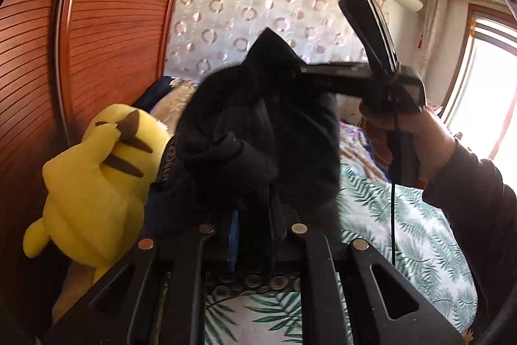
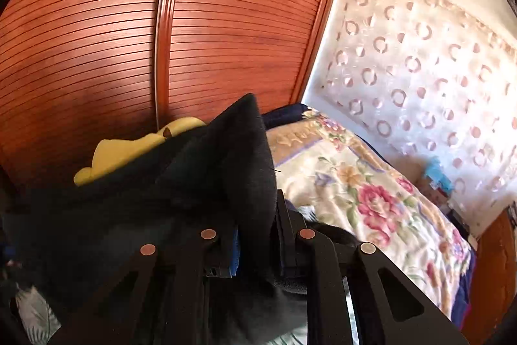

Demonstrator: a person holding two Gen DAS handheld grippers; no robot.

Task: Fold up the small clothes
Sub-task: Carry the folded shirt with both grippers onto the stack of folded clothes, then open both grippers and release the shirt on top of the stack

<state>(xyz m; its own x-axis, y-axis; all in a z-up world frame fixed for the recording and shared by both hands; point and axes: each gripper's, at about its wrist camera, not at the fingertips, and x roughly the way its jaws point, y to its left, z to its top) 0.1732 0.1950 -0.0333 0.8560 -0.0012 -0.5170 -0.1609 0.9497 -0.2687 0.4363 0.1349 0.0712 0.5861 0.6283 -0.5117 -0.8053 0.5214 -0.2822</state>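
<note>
Black knit garment (image 1: 258, 125) hangs bunched between left gripper (image 1: 255, 215) and right gripper (image 2: 258, 235), both clenched on it, probably lifted to spread flat above the leaf-print sheet (image 1: 404, 231).

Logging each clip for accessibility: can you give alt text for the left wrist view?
The left gripper jaws pinch a bunched black garment, also held by the right gripper, above a leaf-print bedsheet. A yellow plush toy sits left, against a wooden wardrobe.
</note>
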